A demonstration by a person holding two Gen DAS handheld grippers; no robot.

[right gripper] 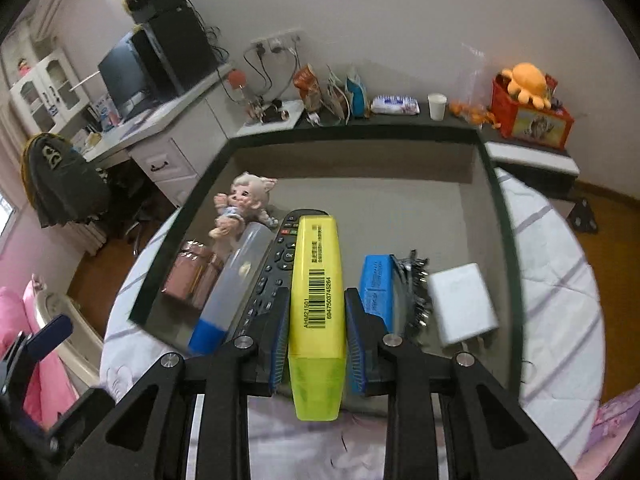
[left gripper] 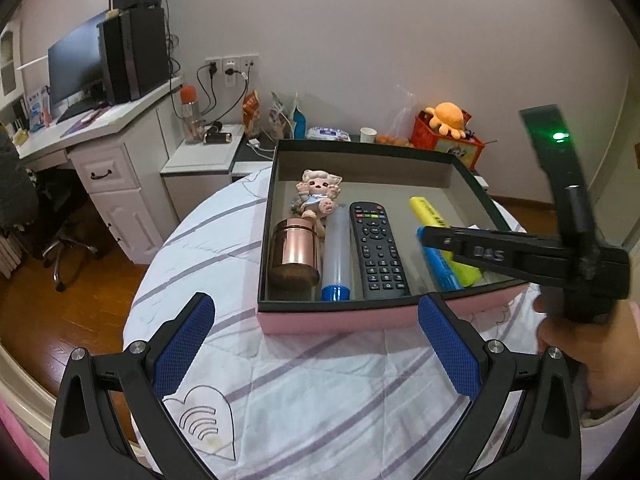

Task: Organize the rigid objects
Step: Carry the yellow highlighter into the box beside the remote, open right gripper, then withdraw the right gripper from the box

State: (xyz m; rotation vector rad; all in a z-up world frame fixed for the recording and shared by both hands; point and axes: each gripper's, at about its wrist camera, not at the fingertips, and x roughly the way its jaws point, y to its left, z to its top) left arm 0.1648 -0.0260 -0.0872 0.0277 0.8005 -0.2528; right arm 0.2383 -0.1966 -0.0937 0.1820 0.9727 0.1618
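The right gripper (right gripper: 317,320) pinches a yellow highlighter (right gripper: 317,292) between its blue fingers (right gripper: 280,334), holding it above the open box (left gripper: 340,316). The left gripper (left gripper: 316,332) has its fingers spread wide with nothing between them, short of the box's pink wall. Inside lie a remote (left gripper: 376,248), a blue highlighter (left gripper: 438,262), a copper jar (left gripper: 294,252) and a doll (left gripper: 318,196). The box rests on a striped bedsheet (left gripper: 320,392); a white desk (left gripper: 100,132) stands beyond.

Remote (left gripper: 378,250) in box (left gripper: 336,320) – tube (left gripper: 338,256) left, highlighter (left gripper: 440,224) right

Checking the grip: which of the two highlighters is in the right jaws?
The yellow highlighter, clamped between the right gripper's jaws; the blue highlighter lies in the box beside it.
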